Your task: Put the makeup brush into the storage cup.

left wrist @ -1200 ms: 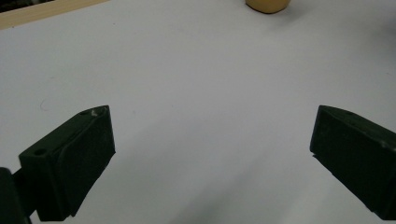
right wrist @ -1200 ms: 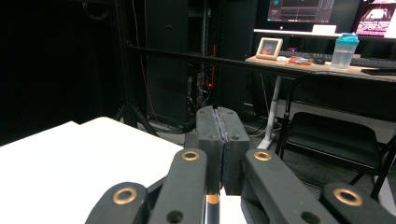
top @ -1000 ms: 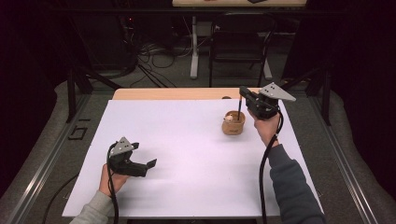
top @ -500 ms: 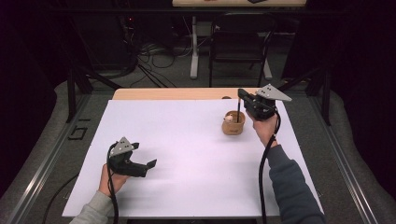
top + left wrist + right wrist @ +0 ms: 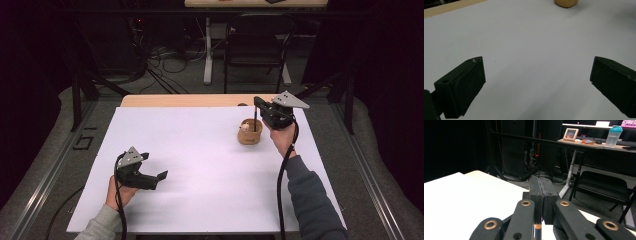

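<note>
A small tan wooden cup [image 5: 250,135] stands on the white table sheet [image 5: 200,150] at the right, with something pale inside. Just above it my right gripper [image 5: 256,103] is shut on a thin dark stick [image 5: 255,120] that hangs straight down into the cup. In the right gripper view the jaws [image 5: 541,182] are pressed together, and the stick [image 5: 537,231], with an orange band, shows below them. My left gripper [image 5: 161,176] rests low over the sheet at the front left, open and holding nothing. Its jaws [image 5: 537,75] stand wide apart, with the cup [image 5: 565,3] far ahead.
The sheet covers a wooden table whose bare edge [image 5: 190,100] shows at the back. Beyond it are a black chair [image 5: 257,45], cables on the floor and a desk [image 5: 599,143] with a bottle and a picture frame. Metal rails run along both sides.
The right gripper has edged slightly to the left with the stick still in the cup. The left gripper has stayed in place.
</note>
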{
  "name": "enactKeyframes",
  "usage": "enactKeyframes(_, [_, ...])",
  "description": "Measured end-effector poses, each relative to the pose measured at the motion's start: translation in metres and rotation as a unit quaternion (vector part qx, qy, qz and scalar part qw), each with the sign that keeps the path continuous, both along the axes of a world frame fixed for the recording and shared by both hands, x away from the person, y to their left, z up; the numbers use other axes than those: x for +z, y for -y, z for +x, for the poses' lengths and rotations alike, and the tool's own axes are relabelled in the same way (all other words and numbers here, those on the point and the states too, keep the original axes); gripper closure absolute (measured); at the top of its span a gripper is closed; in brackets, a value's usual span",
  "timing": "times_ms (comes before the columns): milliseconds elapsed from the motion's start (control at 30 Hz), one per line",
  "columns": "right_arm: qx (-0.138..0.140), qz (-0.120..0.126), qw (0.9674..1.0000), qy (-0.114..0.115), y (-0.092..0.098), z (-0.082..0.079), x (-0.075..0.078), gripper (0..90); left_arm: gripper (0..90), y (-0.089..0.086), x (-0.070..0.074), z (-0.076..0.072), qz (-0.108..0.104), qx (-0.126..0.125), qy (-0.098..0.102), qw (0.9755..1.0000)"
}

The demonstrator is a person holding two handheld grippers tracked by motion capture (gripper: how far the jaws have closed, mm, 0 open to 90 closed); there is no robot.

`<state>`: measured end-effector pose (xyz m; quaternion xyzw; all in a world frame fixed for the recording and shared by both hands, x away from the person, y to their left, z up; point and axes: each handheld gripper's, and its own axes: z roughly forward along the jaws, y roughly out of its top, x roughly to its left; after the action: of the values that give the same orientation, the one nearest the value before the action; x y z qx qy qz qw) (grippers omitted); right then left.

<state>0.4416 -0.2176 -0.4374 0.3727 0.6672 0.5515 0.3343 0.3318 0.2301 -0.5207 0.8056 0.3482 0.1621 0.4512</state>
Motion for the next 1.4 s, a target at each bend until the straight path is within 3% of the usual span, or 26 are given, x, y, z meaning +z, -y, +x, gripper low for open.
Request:
enactKeyframes(133, [-0.001, -0.001, 1.0000, -0.007, 0.000, 0.002, -0.002, 88.1, 0.2, 0.000, 0.000, 0.000, -0.001, 0.000, 0.001, 1.0000])
enactKeyframes(167, [0.000, -0.001, 0.9999, -0.013, 0.000, 0.002, -0.002, 77.7, 0.2, 0.000, 0.000, 0.000, -0.001, 0.000, 0.001, 1.0000])
enactKeyframes(200, [0.004, -0.004, 0.9995, -0.032, -0.001, 0.005, -0.001, 59.6, 0.2, 0.000, 0.000, 0.000, -0.001, 0.000, 0.001, 1.0000])
enactKeyframes(267, [0.010, -0.011, 0.9982, -0.057, 0.000, 0.008, -0.001, 34.5, 0.2, -0.001, 0.001, 0.000, -0.002, 0.002, 0.001, 1.0000])
enactKeyframes(367, [0.025, -0.008, 0.9961, -0.084, 0.004, 0.008, -0.001, 15.2, 0.2, -0.002, 0.002, -0.001, -0.002, 0.003, 0.004, 1.0000])
enactKeyframes(467, [0.038, -0.009, 0.9944, -0.098, 0.007, 0.006, -0.001, 8.2, 0.2, -0.002, 0.002, -0.001, -0.001, 0.005, 0.009, 1.0000])
enactKeyframes(633, [0.069, -0.017, 0.9925, -0.099, 0.006, -0.001, -0.002, 0.0, 0.2, -0.003, 0.003, -0.002, -0.005, 0.007, 0.011, 0.9999])
enactKeyframes(800, [0.088, -0.031, 0.9907, -0.099, 0.001, -0.011, -0.005, 0.0, 0.1, -0.003, 0.006, -0.004, -0.012, 0.005, 0.021, 0.9997])
enactKeyframes(1400, [0.091, -0.025, 0.9935, -0.064, 0.000, -0.050, -0.012, 0.0, 0.0, -0.012, 0.011, -0.012, -0.029, 0.012, 0.048, 0.9984])
